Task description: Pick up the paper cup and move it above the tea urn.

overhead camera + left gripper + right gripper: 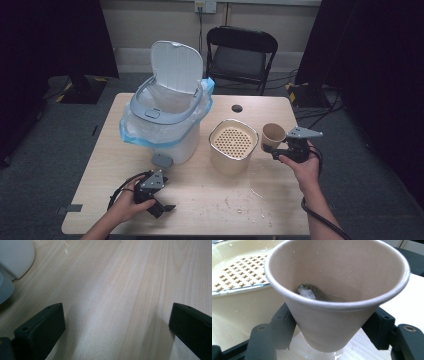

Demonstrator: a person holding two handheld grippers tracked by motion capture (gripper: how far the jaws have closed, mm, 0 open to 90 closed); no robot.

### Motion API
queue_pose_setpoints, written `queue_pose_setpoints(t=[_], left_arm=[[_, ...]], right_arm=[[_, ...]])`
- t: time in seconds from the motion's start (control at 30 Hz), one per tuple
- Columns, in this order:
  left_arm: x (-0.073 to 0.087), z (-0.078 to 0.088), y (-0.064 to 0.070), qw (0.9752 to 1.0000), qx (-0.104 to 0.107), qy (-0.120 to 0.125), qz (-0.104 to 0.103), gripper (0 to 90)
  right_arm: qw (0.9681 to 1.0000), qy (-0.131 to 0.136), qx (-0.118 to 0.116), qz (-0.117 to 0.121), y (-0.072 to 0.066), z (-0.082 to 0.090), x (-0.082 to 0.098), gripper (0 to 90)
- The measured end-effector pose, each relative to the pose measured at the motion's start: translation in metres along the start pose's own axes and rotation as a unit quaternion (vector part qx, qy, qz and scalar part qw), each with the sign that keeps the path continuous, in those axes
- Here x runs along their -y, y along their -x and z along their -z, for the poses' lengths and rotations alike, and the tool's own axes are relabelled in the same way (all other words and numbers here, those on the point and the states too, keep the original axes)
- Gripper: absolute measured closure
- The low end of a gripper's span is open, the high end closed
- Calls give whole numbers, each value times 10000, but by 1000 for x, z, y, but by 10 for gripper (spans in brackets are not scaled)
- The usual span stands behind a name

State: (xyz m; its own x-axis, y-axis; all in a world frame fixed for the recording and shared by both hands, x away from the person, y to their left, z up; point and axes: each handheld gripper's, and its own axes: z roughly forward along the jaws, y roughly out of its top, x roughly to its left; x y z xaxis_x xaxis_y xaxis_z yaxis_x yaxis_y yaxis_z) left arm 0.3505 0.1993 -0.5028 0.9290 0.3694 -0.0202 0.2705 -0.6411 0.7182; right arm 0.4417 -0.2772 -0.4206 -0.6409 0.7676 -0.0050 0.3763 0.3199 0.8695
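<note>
Left gripper (159, 206): nearest you, low over the table (210, 200) at the front left; jaws spread wide, nothing between them, bare wood below in the left gripper view.
Left hand (127, 200): your forearm enters from the bottom edge, hand wrapped round the gripper body, jaws pointing right across the table.
Right gripper (332, 332): jaws clamped on the lower wall of the paper cup (337, 290), one pad each side, about half spread.
Right hand (305, 165): raised at the right side, forearm angled up from the bottom right.
Paper cup: tilted, mouth towards the cream strainer bin (233, 145), just beside its rim; a wet tea bag (310, 292) lies inside with some liquid.
White bin (167, 120): lid up, blue-edged liner, back left.
</note>
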Motion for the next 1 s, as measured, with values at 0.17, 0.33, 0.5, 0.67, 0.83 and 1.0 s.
queue_pose_setpoints(t=[0.17, 0.33, 0.5, 0.67, 0.83, 1.0], left_arm=[[0, 0, 0, 10000, -1, 3, 1, 0], [0, 0, 0, 10000, -1, 1, 1, 0], [0, 0, 0, 10000, 2, 0, -3, 0], [0, 0, 0, 10000, 2, 0, -3, 0], [0, 0, 0, 10000, 2, -1, -4, 0], [0, 0, 0, 10000, -1, 2, -2, 0]], right_arm=[[10000, 12, 15, -16, 1, -5, -2, 335], [10000, 42, 9, -45, 4, -10, -3, 335], [10000, 62, 57, -22, 7, -13, -7, 335], [9998, 153, 105, 2, 10, -15, -15, 336], [9998, 151, 153, 32, 12, -18, -21, 336], [9997, 96, 196, 76, 14, -23, -24, 336]])
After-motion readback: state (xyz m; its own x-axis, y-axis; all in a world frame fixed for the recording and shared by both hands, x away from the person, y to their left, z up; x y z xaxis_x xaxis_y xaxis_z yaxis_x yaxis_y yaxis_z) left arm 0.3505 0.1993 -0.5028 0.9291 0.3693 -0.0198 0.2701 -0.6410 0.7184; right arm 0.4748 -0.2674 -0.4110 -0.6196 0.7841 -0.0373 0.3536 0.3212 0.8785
